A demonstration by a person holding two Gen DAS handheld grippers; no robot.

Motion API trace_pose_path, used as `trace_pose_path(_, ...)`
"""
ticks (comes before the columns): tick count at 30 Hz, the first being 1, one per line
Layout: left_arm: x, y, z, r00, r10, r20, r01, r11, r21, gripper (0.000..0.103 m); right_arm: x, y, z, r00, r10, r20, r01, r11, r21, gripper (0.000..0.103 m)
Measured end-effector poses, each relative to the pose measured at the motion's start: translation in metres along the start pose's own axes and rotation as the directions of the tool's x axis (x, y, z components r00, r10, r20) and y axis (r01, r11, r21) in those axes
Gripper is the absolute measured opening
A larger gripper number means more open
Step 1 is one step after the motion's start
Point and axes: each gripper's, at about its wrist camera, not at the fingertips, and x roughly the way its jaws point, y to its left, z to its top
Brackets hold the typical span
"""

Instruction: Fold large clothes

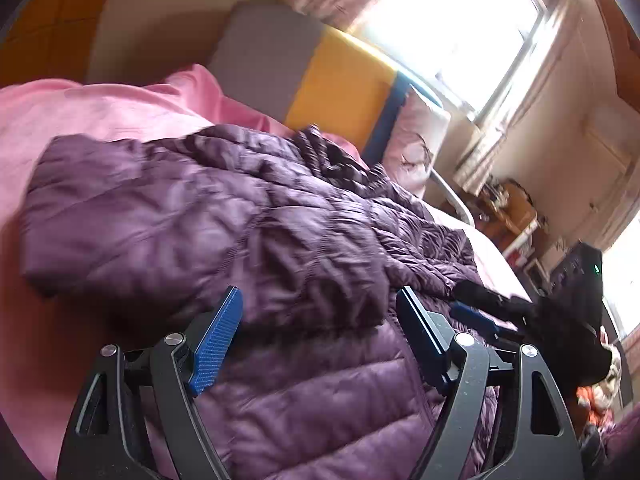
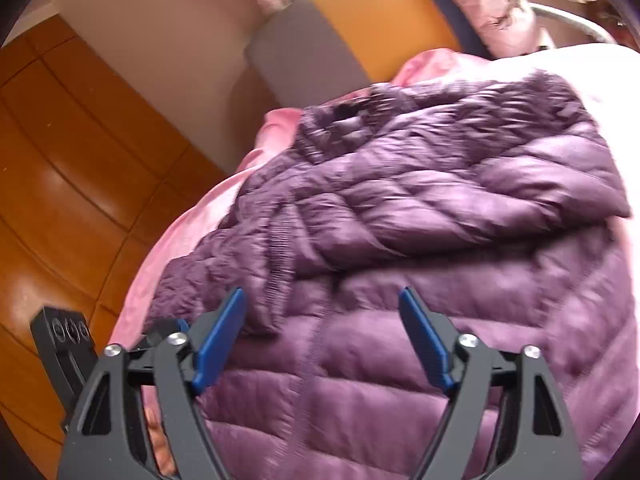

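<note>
The left gripper (image 1: 318,320) stood with its 2 blue-padded jaws spread wide and nothing between them, poised over the purple quilted jacket (image 1: 248,216). The right gripper (image 2: 322,320) was likewise spread wide and empty above the jacket's zipper (image 2: 316,344). The jacket lay on a pink bedspread (image 1: 80,112), 1 sleeve (image 2: 500,184) folded across its front, near a pillow (image 1: 420,140).

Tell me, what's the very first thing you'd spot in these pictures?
A big puffy purple jacket fills the middle of both views, lying crumpled on a pink bedspread. Right in front, the left claw and the right claw hang open over it, holding nothing. Behind the bed, a bright window glares beside a yellow and grey headboard.
</note>
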Motion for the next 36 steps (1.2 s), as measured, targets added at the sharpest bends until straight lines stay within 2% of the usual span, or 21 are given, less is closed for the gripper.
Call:
trace_pose_path(5, -0.025, 0.025, -0.016, 0.999, 0.037, 0.008, -0.036, 0.997, -0.061, 0.078, 0.055, 0.041, 0.0, 0.994, 0.01, -0.113, -0.02, 0.996, -0.083, 0.073)
trace_pose_path(6, -0.026, 0.028, -0.019, 0.999, 0.036, 0.002, -0.035, 0.997, -0.069, 0.078, 0.068, 0.049, -0.003, 0.99, -0.009, -0.14, -0.007, 0.994, -0.109, 0.064)
trace_pose_path(7, -0.026, 0.03, -0.023, 0.999, 0.035, -0.009, -0.035, 0.997, -0.075, 0.078, 0.082, 0.057, -0.003, 0.985, -0.043, -0.168, 0.019, 0.989, -0.143, 0.043)
trace_pose_path(8, -0.027, 0.032, -0.026, 0.999, 0.033, -0.017, -0.034, 0.996, -0.077, 0.078, 0.089, 0.066, -0.003, 0.981, -0.071, -0.181, 0.039, 0.984, -0.174, 0.034)
trace_pose_path(9, -0.029, 0.033, -0.028, 0.999, 0.028, -0.023, -0.03, 0.997, -0.075, 0.078, 0.089, 0.074, 0.0, 0.982, -0.085, -0.171, 0.05, 0.979, -0.196, 0.02)
trace_pose_path(10, -0.028, 0.032, -0.029, 0.999, 0.021, -0.026, -0.023, 0.997, -0.071, 0.078, 0.082, 0.083, 0.005, 0.987, -0.075, -0.144, 0.043, 0.976, -0.211, 0.014)
trace_pose_path(13, -0.028, 0.03, -0.026, 1.0, 0.002, -0.016, -0.003, 0.998, -0.063, 0.078, 0.045, 0.108, 0.028, 0.999, -0.034, -0.033, 0.025, 0.97, -0.241, 0.01)
trace_pose_path(15, -0.022, 0.027, -0.019, 1.0, -0.004, -0.013, 0.003, 0.998, -0.063, 0.078, 0.017, 0.119, 0.045, 0.999, -0.006, 0.045, 0.018, 0.966, -0.257, 0.009)
trace_pose_path(18, -0.011, 0.022, -0.004, 1.0, -0.01, -0.003, 0.009, 0.998, -0.064, 0.078, -0.025, 0.124, 0.069, 0.986, -0.011, 0.168, 0.055, 0.964, -0.261, 0.009)
trace_pose_path(20, -0.002, 0.022, 0.005, 1.0, -0.003, -0.006, 0.003, 0.998, -0.069, 0.079, -0.049, 0.118, 0.082, 0.966, -0.053, 0.253, 0.12, 0.96, -0.255, 0.009)
trace_pose_path(22, 0.005, 0.023, 0.013, 1.0, 0.01, -0.009, -0.011, 0.997, -0.072, 0.08, -0.064, 0.1, 0.093, 0.951, -0.096, 0.294, 0.164, 0.962, -0.218, 0.009)
trace_pose_path(26, 0.024, 0.026, 0.02, 0.999, 0.039, -0.03, -0.041, 0.997, -0.068, 0.08, -0.072, 0.041, 0.098, 0.936, -0.206, 0.285, 0.242, 0.966, -0.096, 0.009)
trace_pose_path(29, 0.037, 0.032, 0.019, 0.994, 0.074, -0.075, -0.079, 0.994, -0.077, 0.08, -0.062, -0.007, 0.089, 0.932, -0.29, 0.22, 0.299, 0.954, -0.009, 0.009)
trace_pose_path(32, 0.036, 0.039, 0.015, 0.992, 0.083, -0.09, -0.091, 0.991, -0.095, 0.08, -0.049, -0.047, 0.078, 0.931, -0.33, 0.156, 0.326, 0.944, 0.055, 0.009)
trace_pose_path(36, 0.019, 0.038, 0.017, 0.992, 0.114, -0.06, -0.118, 0.99, -0.073, 0.08, -0.04, -0.075, 0.068, 0.93, -0.346, 0.121, 0.338, 0.937, 0.085, 0.009)
